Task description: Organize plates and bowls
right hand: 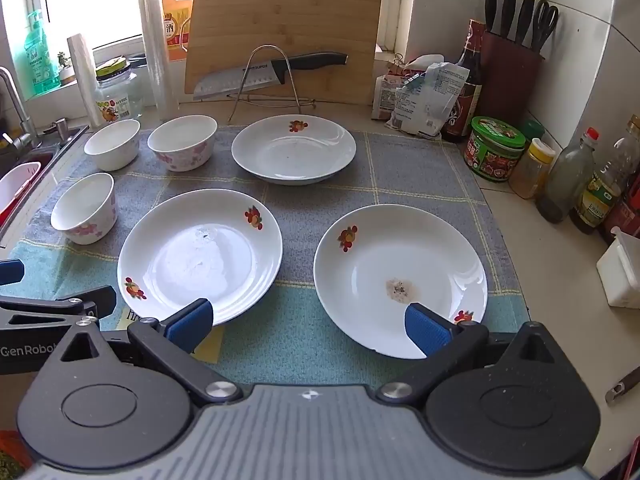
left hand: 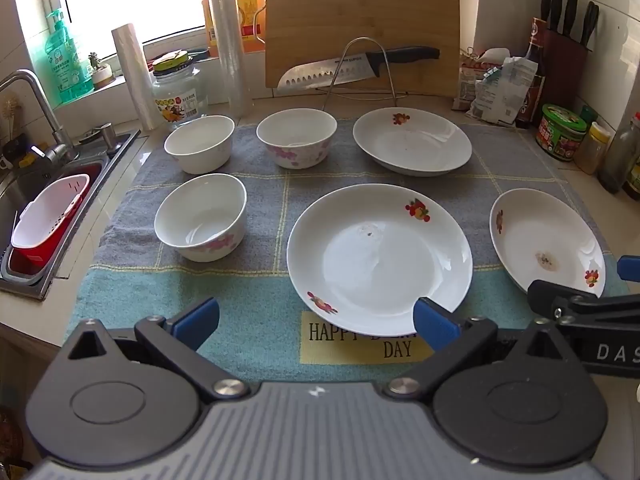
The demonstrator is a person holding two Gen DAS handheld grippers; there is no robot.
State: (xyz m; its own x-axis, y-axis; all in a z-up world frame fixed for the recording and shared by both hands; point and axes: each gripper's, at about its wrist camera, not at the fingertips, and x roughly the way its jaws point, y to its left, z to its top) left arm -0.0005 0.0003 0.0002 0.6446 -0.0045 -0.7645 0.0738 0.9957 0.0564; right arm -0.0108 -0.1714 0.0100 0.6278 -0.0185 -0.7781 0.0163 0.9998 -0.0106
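Crockery fills both views: three white ceramic bowls and three white round plates with red flower prints, all on a grey and teal checked cloth.

Left wrist view: the left gripper [left hand: 316,320] hangs over the cloth's [left hand: 264,200] near edge, its blue-padded fingers [left hand: 196,320] spread wide with nothing between them. At 12 o'clock from it lies the near middle plate [left hand: 380,260], a small dark speck in its well; its near rim sits behind the right pad. At 10 o'clock stands the near bowl with pink flowers [left hand: 200,220]. Behind are the plain white bowl [left hand: 199,143], the pink-flowered back bowl [left hand: 296,136] and the back plate [left hand: 412,142]. The stained plate [left hand: 548,240] is at 2 o'clock, part hidden by the other gripper's arm. Only this view shows the steel sink [left hand: 24,200] at 9 o'clock, with a red and white plastic basket [left hand: 48,220] in it.

Right wrist view: the right gripper [right hand: 308,330] also has its fingers [right hand: 426,334] fully apart and empty. The stained plate [right hand: 400,280], brownish smear at its centre, lies whole at 1 o'clock, and the middle plate [right hand: 200,252] at 11 o'clock. The back plate [right hand: 294,148] is at 12 o'clock, the three bowls [right hand: 182,142] towards 10 o'clock. Only here do the glass oil bottles [right hand: 600,188] and a white plastic box [right hand: 620,272] show at 3 o'clock. Both views show the bamboo cutting board [right hand: 284,28] with a black-handled kitchen knife [right hand: 272,72] at the back.
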